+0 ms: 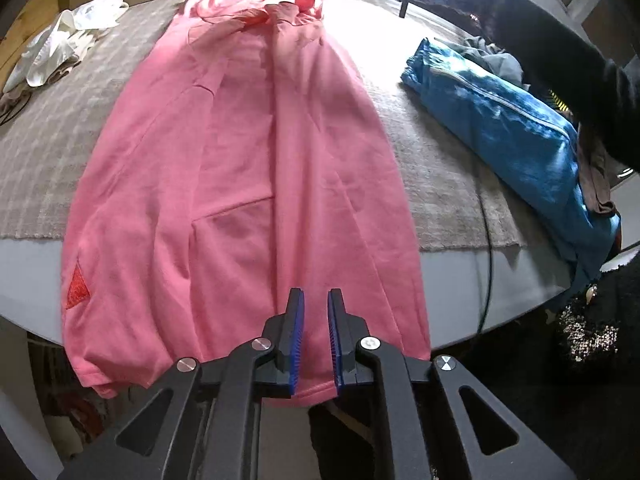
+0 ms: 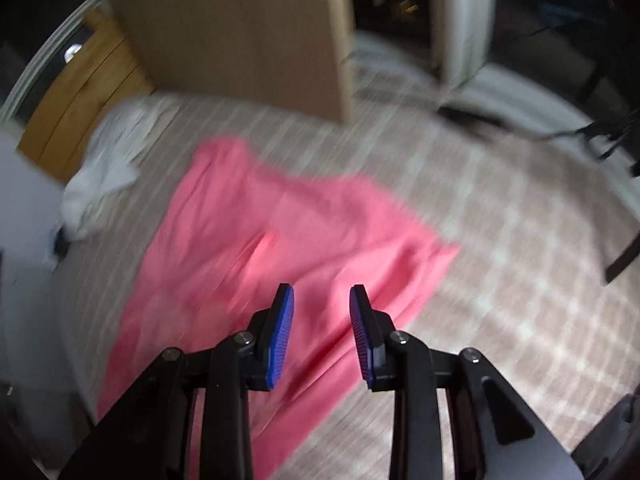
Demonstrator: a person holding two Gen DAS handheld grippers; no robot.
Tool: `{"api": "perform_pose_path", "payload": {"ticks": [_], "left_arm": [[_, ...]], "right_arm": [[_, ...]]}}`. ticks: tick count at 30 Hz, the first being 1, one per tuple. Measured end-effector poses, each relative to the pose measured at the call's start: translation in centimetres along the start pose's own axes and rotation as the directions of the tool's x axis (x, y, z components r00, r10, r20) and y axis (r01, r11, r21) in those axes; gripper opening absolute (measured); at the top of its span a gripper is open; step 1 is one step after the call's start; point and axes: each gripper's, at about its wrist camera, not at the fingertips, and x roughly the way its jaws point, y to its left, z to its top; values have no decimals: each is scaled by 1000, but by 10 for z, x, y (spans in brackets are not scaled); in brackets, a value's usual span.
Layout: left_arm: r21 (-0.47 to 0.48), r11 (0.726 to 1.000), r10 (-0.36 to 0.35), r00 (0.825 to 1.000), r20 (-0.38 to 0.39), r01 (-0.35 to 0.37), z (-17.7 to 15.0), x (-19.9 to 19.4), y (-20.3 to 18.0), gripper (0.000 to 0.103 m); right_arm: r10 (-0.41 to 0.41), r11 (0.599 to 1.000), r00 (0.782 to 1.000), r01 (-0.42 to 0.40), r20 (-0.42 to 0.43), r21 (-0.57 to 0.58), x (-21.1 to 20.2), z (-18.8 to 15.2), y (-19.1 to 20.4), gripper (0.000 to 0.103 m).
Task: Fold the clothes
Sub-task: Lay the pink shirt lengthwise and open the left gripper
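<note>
We work over a round surface with a grey checked mat spread on it, likely there to keep cloth from sliding on the bare top. The mat stretches ahead of both pairs of jaws and out to either side.

On the mat lies the pink top, the piece we are folding. It runs lengthwise straight ahead of the left gripper, its sides already turned in toward the middle, so it reads as a long narrow panel. Its near hem hangs over the surface edge just under the left jaws, which puts that hem in easy reach for a lengthwise fold away from us.

Ahead and right of the left jaws sits a blue garment, bunched near the rim with other dark clothes beyond; we judge it a pile waiting or done. Ahead and left lies a white garment, crumpled, well apart from the top.

The left jaws stand slightly apart, hovering above the hem and holding nothing. The right gripper hangs above the top, jaws wide apart and empty; that view is smeared, so we cannot tell how close it is to the cloth.
</note>
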Motion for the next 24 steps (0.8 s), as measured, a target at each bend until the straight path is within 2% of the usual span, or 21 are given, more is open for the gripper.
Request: {"api": "perform_pose_path", "payload": {"ticks": [3, 4, 7, 9, 10, 11, 13, 14, 15, 16, 19, 20, 24], "left_arm": [[-7, 1000, 4, 1000, -4, -4, 3, 1, 4, 11], [-11, 1000, 8, 1000, -3, -8, 4, 1, 6, 11], [-14, 999, 30, 999, -11, -31, 7, -1, 12, 11], [-18, 999, 38, 999, -5, -38, 6, -6, 16, 12], [-21, 999, 37, 999, 1, -37, 5, -10, 18, 12], [-23, 999, 37, 999, 7, -37, 4, -13, 20, 13], [-26, 998, 52, 999, 12, -51, 2, -17, 26, 14], [-30, 998, 59, 998, 14, -58, 1, -19, 29, 14], [-36, 997, 64, 998, 18, -63, 1, -21, 32, 14], [-43, 997, 65, 998, 21, -64, 0, -24, 35, 14], [-58, 996, 66, 997, 33, -64, 0, -32, 44, 14], [-61, 996, 66, 997, 37, -64, -1, -36, 49, 14], [-69, 993, 102, 994, 43, -99, -4, -54, 70, 15]], "right_arm": [[-20, 999, 998, 17, -67, -39, 26, -1, 16, 29], [10, 999, 998, -12, -61, -31, 35, 5, 19, 29], [167, 985, 985, -168, 42, 34, 39, 29, 21, 29], [184, 980, 974, -192, 131, 55, 18, 30, 15, 29], [190, 979, 972, -198, 139, 45, 11, 26, 14, 29], [176, 982, 973, -184, 146, 37, 3, 21, 12, 29], [46, 998, 991, -50, 128, 26, -3, 2, 13, 29], [-6, 1000, 994, 5, 108, 11, -2, -8, 15, 24], [-19, 1000, 997, 21, 80, -17, 5, -19, 21, 19], [-20, 999, 999, 22, 44, -39, 14, -27, 27, 12], [-55, 991, 998, 54, -2, -123, 41, -42, 54, 12], [-41, 992, 999, 42, 12, -122, 38, -42, 60, 15], [13, 993, 997, -5, 71, -119, 27, -44, 84, 15]]}}
